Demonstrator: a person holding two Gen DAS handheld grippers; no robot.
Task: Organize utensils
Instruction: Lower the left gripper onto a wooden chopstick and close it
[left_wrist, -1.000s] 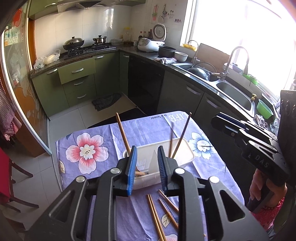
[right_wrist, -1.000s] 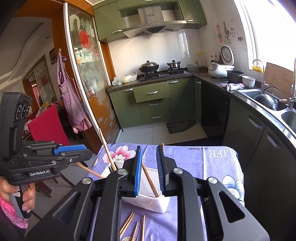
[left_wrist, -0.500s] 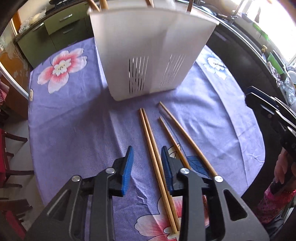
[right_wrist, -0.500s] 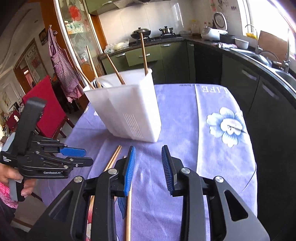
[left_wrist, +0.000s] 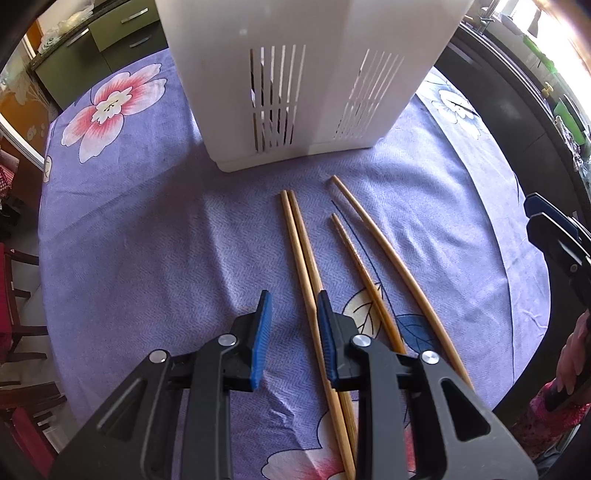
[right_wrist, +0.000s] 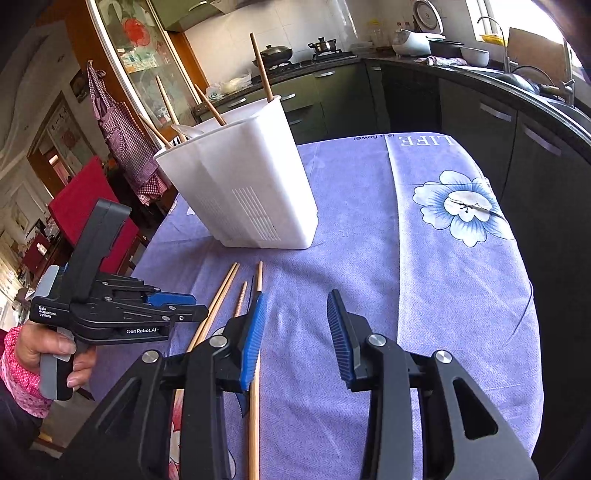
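- Left wrist view: left gripper (left_wrist: 291, 306) angled steeply down over the purple floral tablecloth (left_wrist: 147, 240), blue pads a narrow gap apart, nothing pinched; paired chopsticks (left_wrist: 303, 251) passing just inside the right-hand pad, not pressed from both sides.
- Lying on the cloth near the table's front edge: four wooden chopsticks, the pair touching side by side, then a shorter chopstick (left_wrist: 354, 258) and a long chopstick (left_wrist: 391, 258) fanned out to their right, tips aimed at the holder.
- Standing just beyond those tips, toward the table's middle: white slotted utensil holder (left_wrist: 295, 85), upright, apart from the loose sticks.
- At this view's right edge: right gripper (left_wrist: 554, 236) with a hand in a pink sleeve (left_wrist: 569, 373).
- Right wrist view: right gripper (right_wrist: 297, 332) low over the cloth, jaws opening, fingers spread, only bare tablecloth (right_wrist: 443, 277) between them; one chopstick (right_wrist: 255, 387) running under the left-hand pad, outside the gap.
- Sticking up out of the holder (right_wrist: 251, 184): several chopsticks (right_wrist: 261, 66).
- Left side of this view: left gripper (right_wrist: 177, 314) gripped by a hand (right_wrist: 44, 350), beside the paired chopsticks (right_wrist: 218, 295).
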